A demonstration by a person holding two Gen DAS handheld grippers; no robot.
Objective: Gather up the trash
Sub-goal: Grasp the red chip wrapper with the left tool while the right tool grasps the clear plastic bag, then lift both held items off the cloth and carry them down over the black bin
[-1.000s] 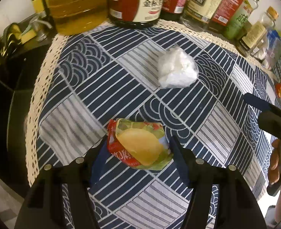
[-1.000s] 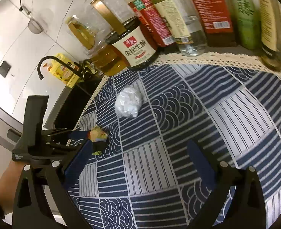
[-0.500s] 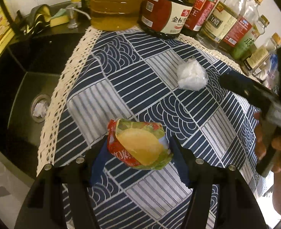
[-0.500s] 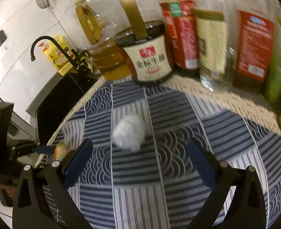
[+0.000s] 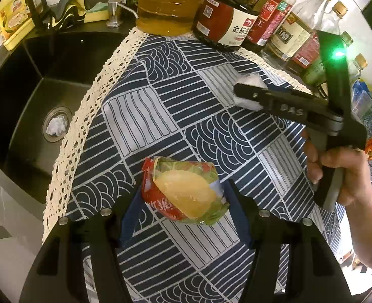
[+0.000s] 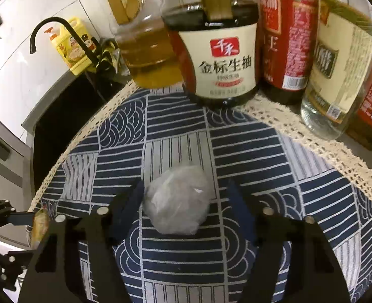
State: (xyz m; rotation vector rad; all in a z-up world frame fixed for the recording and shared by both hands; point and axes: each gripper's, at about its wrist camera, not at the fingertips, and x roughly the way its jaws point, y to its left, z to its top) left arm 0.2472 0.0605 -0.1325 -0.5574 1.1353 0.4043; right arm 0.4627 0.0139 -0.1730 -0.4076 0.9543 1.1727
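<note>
left tongs (image 5: 183, 214) clenched on snack wrapper (image 5: 186, 192) | right tongs (image 6: 186, 202) closing around plastic wad (image 6: 177, 199), not yet gripped | neither binned

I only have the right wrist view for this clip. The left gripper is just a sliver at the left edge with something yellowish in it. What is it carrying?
Observer: A crumpled snack wrapper, red and green with a yellow chip printed on it, clamped between the pads of the left gripper.
Reviewer: Any trash besides the white wad between my fingers?
Observer: Yes. The left wrist view shows a second white wad lying in the drain of the black sink, beside the lace edge of the tablecloth.
</note>
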